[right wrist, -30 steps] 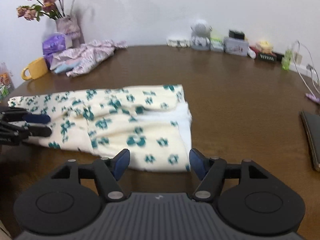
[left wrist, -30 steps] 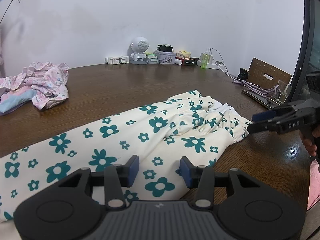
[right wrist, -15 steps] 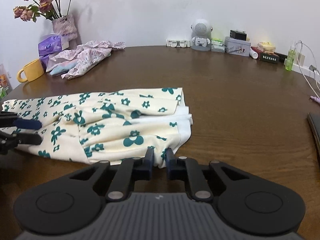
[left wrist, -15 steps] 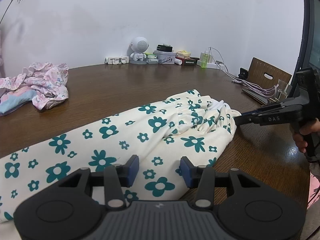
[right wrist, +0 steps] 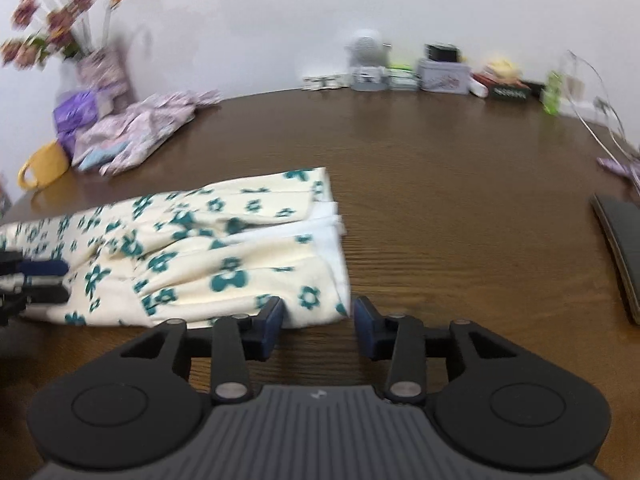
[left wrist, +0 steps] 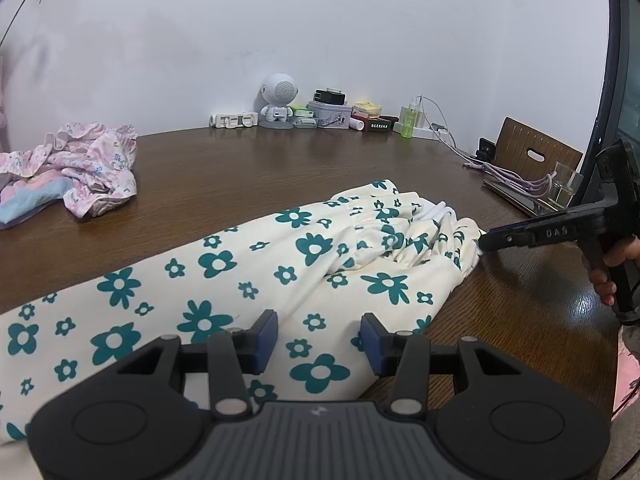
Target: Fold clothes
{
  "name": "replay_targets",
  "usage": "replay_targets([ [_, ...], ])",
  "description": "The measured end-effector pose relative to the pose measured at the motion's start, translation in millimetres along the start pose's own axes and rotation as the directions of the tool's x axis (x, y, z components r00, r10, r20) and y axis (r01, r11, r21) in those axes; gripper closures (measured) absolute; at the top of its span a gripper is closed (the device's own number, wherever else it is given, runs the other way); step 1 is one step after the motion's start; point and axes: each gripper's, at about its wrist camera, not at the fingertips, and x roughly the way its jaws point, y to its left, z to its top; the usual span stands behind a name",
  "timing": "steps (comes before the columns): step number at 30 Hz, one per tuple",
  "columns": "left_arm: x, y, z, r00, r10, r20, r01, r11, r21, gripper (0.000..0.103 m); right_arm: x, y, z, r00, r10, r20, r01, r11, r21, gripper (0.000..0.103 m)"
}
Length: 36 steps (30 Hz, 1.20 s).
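Right wrist view is blurred, so I risk misjudging the corner: my right gripper stands wide, holding nothing, its left pad over the near edge of the floral garment, which lies flat along the desk. If I close now I may pinch only the top layer, or miss and drag the hem askew. My left gripper also hangs wide and empty above the garment's other end.

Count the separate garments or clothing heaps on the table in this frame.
2: the cream floral garment spread along the near edge between both grippers, and a crumpled pink heap at the far left; that heap may hold several pieces.
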Motion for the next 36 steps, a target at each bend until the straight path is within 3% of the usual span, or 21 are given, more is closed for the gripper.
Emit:
replay_targets([
  [5,0.0,0.4,0.3,1.000,-0.001,0.000,0.001,1.000,0.002,0.058,-9.4,-20.4,11.7,0.998,0.000,0.056,-0.006,0.995,0.099,0.061],
  [11,0.5,-0.1,0.4,1.000,0.001,-0.001,-0.001,1.000,0.005,0.057,15.1,-6.4,48.9,0.992,0.059,0.115,-0.065,0.997,0.048,0.054],
  [17,-1.7,1.5,-0.3,1.000,0.008,0.015,-0.008,0.999,-0.032,0.061,75.5,3.1,84.0,0.994,0.094,0.051,-0.098,0.992,0.075,0.053],
  [20,-10.4,-3.3,3.2,0.998,0.019,0.059,-0.019,1.000,0.001,0.062,93.4,1.7,92.8,0.995,0.094,0.033,-0.097,0.990,0.098,0.053],
  [23,-21.9,2.9,15.0,0.990,0.045,0.133,-0.039,0.998,-0.048,0.062,105.6,0.6,96.5,0.996,0.086,0.023,-0.088,0.990,0.109,0.053],
  [26,-17.5,16.9,24.6,0.986,0.110,0.127,-0.095,0.988,-0.121,0.061,114.9,-0.1,97.0,0.996,0.090,0.008,-0.091,0.989,0.116,0.054],
  [28,-9.5,28.0,26.9,0.986,0.138,0.094,-0.120,0.976,-0.183,0.061,117.7,1.2,96.7,0.996,0.091,0.007,-0.091,0.990,0.107,0.058],
  [30,-1.5,38.7,27.6,0.986,0.153,0.062,-0.133,0.961,-0.244,0.061,118.9,3.5,97.1,0.996,0.094,0.003,-0.094,0.991,0.095,0.081],
  [32,6.0,47.0,26.9,0.986,0.166,0.033,-0.150,0.946,-0.288,0.061,119.3,5.1,96.0,0.994,0.108,-0.005,-0.107,0.990,0.090,0.095],
  [36,10.6,54.8,21.8,0.978,0.207,0.001,-0.197,0.934,-0.298,0.060,109.4,10.9,90.4,0.993,0.115,0.002,-0.115,0.992,0.046,0.099],
])
